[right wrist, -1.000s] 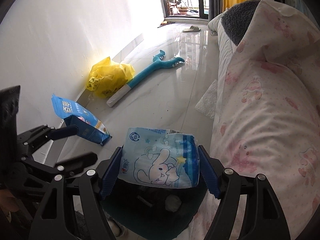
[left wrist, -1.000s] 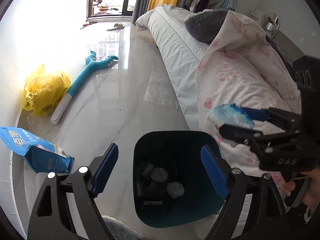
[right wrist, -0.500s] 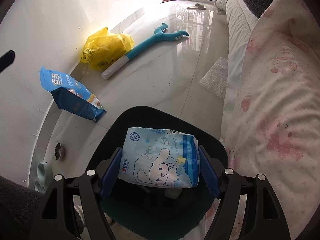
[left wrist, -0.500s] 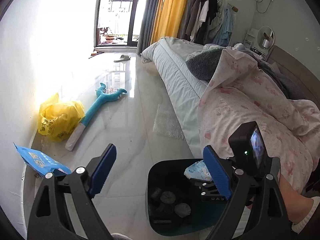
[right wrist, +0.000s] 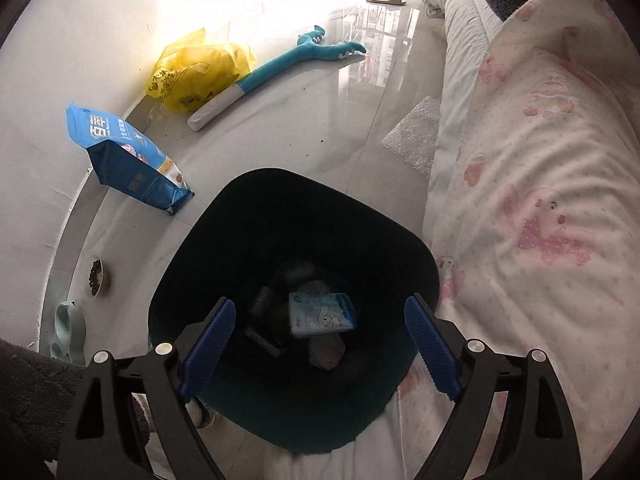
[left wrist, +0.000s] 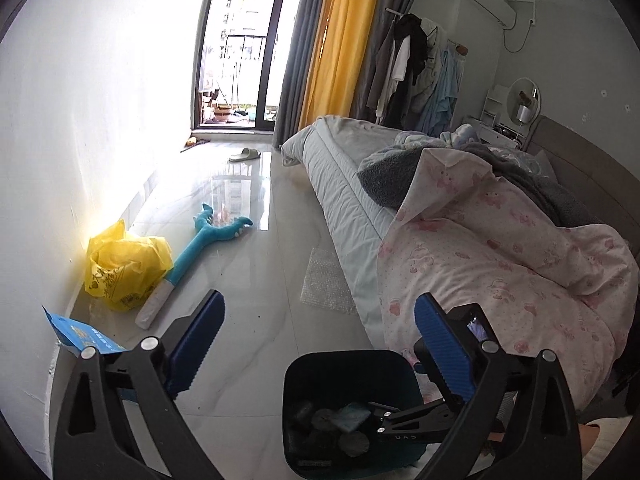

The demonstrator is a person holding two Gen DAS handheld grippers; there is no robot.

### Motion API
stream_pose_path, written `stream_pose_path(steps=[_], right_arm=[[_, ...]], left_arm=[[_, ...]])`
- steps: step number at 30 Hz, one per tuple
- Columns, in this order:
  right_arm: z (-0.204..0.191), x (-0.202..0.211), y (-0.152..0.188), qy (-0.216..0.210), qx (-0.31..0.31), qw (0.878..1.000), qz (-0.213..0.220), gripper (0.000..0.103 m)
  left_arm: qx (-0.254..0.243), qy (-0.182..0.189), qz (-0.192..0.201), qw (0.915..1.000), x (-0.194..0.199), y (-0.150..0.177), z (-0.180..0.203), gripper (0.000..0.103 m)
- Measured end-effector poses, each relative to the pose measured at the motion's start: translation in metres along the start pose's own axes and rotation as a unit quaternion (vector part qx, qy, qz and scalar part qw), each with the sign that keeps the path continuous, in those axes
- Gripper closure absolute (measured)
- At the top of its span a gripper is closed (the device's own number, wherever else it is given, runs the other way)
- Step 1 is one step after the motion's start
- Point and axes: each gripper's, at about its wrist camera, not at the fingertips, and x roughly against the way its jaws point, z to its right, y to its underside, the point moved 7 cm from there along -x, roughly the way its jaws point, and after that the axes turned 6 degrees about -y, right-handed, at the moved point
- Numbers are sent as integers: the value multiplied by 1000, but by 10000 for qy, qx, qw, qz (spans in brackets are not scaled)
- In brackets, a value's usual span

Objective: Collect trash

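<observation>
A dark bin (right wrist: 224, 240) stands on the floor beside the bed; it also shows in the left wrist view (left wrist: 320, 364). A light blue tissue pack (right wrist: 322, 314) lies inside it on several crumpled pieces of trash. My right gripper (right wrist: 318, 346) is open and empty just above the bin's mouth. It shows in the left wrist view (left wrist: 384, 416) reaching over the bin rim. My left gripper (left wrist: 318, 344) is open and empty, held above the floor to the left of the bin.
A yellow plastic bag (left wrist: 124, 266), a blue pet-food bag (right wrist: 128, 162) and a teal plush toy (left wrist: 200, 248) lie by the wall. A bubble-wrap sheet (left wrist: 326, 282) lies by the bed (left wrist: 500, 248). Pet bowls (right wrist: 98, 276) sit at left.
My right gripper has opened and the tissue pack has dropped into the bin. My left gripper has risen and tilted up, showing more of the room.
</observation>
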Motion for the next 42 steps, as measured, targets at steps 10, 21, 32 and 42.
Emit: stream_pose_path(steps=[10,21,32,42], right_arm=[[22,111,41,37,-460,9907,1278,7],[53,251,108,640,-657,9554,2806,3],[100,350,195,1383,-1047,9179,3568,3],[125,382,267,1386,-1436,8980,3922,3]], left_arm=[[-107,7,335,9994,36,0,50,5],[-517,-382,438,9970,66,28,91,3],[-737,-60,700,9948,99,55,132,3],[-919,201,704,9931,123,81,165,3]])
